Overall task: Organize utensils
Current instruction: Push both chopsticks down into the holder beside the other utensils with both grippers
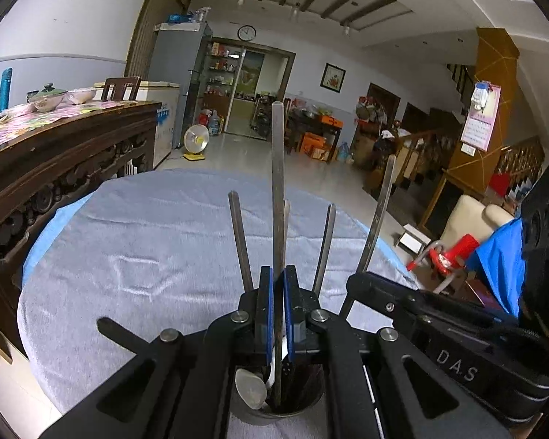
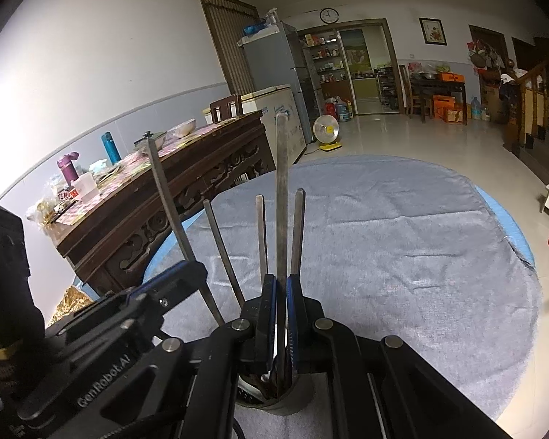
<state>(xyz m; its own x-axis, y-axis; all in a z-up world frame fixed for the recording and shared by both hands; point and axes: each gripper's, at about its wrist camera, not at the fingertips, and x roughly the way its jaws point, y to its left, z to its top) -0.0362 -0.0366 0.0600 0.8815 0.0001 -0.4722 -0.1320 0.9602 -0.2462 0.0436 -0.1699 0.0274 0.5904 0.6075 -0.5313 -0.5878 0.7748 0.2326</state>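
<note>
Steel cup [image 1: 274,411] being filled on the grey cloth [image 1: 146,241], spoon [image 1: 250,387] and handles standing inside, one handle [image 1: 278,190] being pinched by left gripper [image 1: 278,292], another handle [image 2: 282,197] being pinched by right gripper [image 2: 281,296], both over the cup.

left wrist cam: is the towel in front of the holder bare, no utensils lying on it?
Yes: the grey towel lies bare ahead, and every utensil in view stands upright in the metal holder.

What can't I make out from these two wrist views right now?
- Holder cup: left wrist view, mostly hidden by the left gripper; contents dark.
- Lower end of the utensil held in the right gripper: right wrist view, hidden by the gripper's fingers.
- Person: neither view shows a hand.
</note>
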